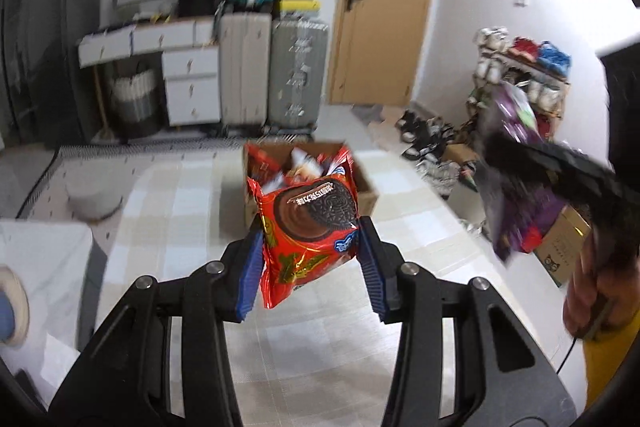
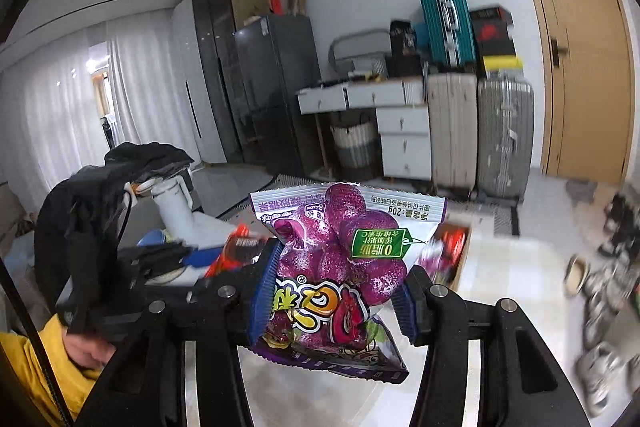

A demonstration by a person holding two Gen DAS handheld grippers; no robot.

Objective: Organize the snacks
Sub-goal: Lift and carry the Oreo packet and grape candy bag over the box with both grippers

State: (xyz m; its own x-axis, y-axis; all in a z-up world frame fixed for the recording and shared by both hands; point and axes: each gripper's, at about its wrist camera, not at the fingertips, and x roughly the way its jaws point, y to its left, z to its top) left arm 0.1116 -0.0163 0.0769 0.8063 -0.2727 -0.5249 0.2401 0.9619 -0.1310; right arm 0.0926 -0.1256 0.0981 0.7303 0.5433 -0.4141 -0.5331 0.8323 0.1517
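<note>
My left claw [image 1: 310,259] is clamped on a red cookie packet [image 1: 310,227]; the blue pads [image 1: 252,275] press on both of its sides. The packet stands upright between them and shows a dark round cookie on its front. It hangs in the air, nearer to me than the cardboard box [image 1: 366,191]. This box stands on the checked cloth of the tabletop [image 1: 192,211] and has more snack packets inside, mostly red ones.

My right claw [image 2: 332,291] is clamped on a purple candy bag [image 2: 340,259], with its print upside down toward me. The bag sticks up between the pads and its lower edge hangs below them. In the left wrist view this bag is blurred, to the right of the cardboard box and higher than it. In the right wrist view the box is behind the bag, mostly hidden; only its right wall shows.

A hand [image 1: 600,291] with a yellow sleeve [image 1: 604,367] holds the handle of the right claw. Beyond the box, by the far wall, stand two grey suitcases [image 1: 298,75] and a white drawer unit [image 1: 192,87].
</note>
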